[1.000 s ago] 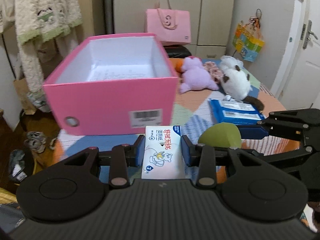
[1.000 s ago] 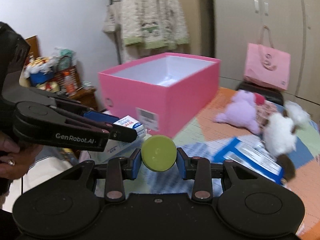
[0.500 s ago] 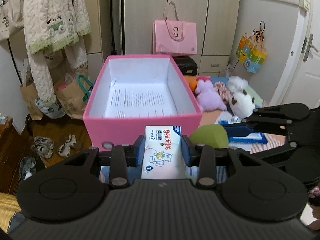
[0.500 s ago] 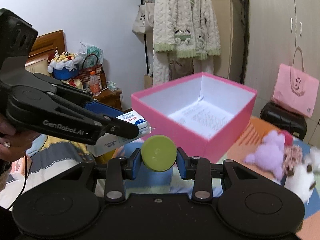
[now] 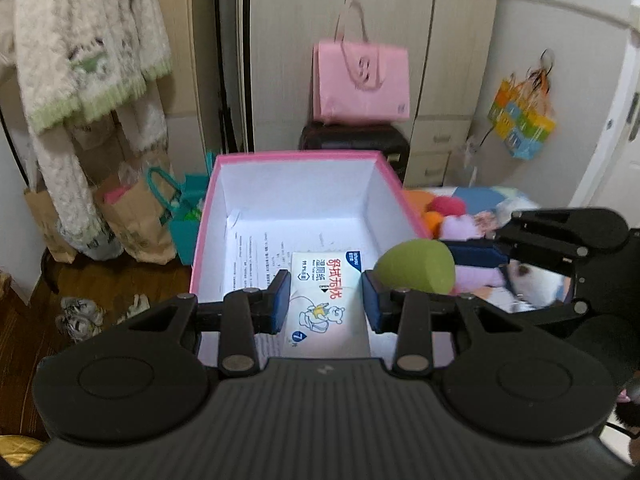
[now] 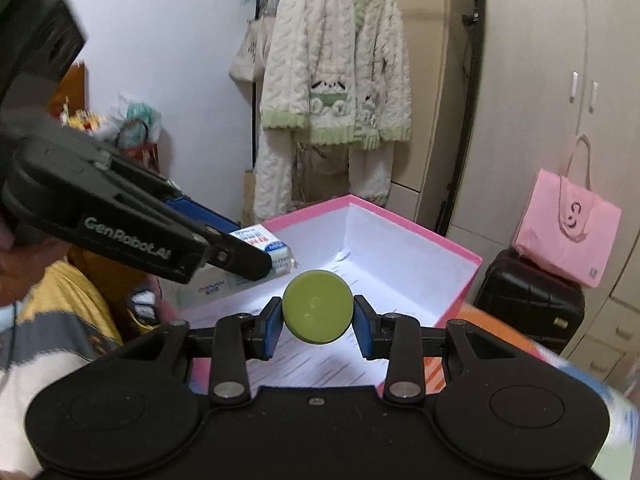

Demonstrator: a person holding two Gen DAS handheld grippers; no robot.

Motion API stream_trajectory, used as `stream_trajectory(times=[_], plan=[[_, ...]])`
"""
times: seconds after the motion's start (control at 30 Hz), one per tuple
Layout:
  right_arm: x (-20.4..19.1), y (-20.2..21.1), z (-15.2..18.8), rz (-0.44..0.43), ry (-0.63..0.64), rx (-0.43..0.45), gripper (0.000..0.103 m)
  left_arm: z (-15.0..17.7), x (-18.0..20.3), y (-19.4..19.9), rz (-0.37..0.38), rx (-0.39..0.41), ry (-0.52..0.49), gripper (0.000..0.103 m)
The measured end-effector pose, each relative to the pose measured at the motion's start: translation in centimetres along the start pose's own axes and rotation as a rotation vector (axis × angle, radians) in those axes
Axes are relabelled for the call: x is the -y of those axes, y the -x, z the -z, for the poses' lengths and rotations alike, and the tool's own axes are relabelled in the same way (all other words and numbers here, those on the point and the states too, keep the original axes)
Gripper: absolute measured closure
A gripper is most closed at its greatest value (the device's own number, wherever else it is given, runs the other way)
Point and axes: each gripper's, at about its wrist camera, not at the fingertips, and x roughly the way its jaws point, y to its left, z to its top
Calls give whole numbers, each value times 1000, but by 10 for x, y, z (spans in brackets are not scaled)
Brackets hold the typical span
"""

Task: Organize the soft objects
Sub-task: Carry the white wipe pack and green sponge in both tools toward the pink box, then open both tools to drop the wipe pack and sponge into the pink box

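My left gripper (image 5: 325, 300) is shut on a white wet-wipe packet (image 5: 325, 300) with a cartoon bear, held above the open pink box (image 5: 296, 157). The box has white inner walls and a printed sheet on its floor. My right gripper (image 6: 317, 322) is shut on a green egg-shaped sponge (image 6: 317, 313), also over the box (image 6: 464, 251). In the left wrist view the sponge (image 5: 416, 266) hangs just right of the packet, at the box's right wall. In the right wrist view the left gripper (image 6: 256, 258) reaches in from the left with the packet (image 6: 267, 251).
Plush toys (image 5: 460, 224) in purple, orange and white lie on the patchwork surface right of the box. A pink bag (image 5: 362, 82) stands on a black suitcase (image 5: 356, 140) by the wardrobe. A knitted cardigan (image 6: 334, 80) hangs at the left. Paper bags and shoes sit on the floor.
Both grippers have risen and gone forward from in front of the box's near wall to over its open top. Each keeps hold of its object.
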Motion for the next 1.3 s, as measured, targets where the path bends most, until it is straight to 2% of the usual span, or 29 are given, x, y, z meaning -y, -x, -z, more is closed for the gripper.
stream_trajectory(times=[0.17, 0.3, 0.47, 0.63, 0.73, 0.9, 0.97, 1.07, 1.13, 1.3], plan=[[24, -55, -10, -93, 29, -158, 61, -17, -17, -65, -46, -118, -8, 66], [28, -88, -9, -120, 98, -273, 61, -22, -25, -94, -45, -192, -6, 66], [27, -106, -9, -161, 163, -335, 62, -30, -25, -112, -65, -229, -15, 66], [31, -119, -9, -193, 166, -371, 61, -30, -28, -125, -38, -273, 6, 66], [32, -123, -7, -196, 164, -378, 60, -30, -28, -128, -33, -281, 18, 65], [34, -125, -9, -200, 158, -378, 59, -32, -26, -122, -76, -248, -12, 59], [34, -126, -9, -199, 156, -371, 58, -32, -27, -117, -53, -246, -8, 57], [35, -123, -9, -218, 149, -367, 48, -29, -28, -105, -40, -231, -17, 56], [34, -119, -10, -203, 156, -352, 32, -27, -26, -94, -64, -203, -39, 48], [29, -108, -11, -191, 162, -349, 31, -23, -30, -69, -103, -156, -59, 44]])
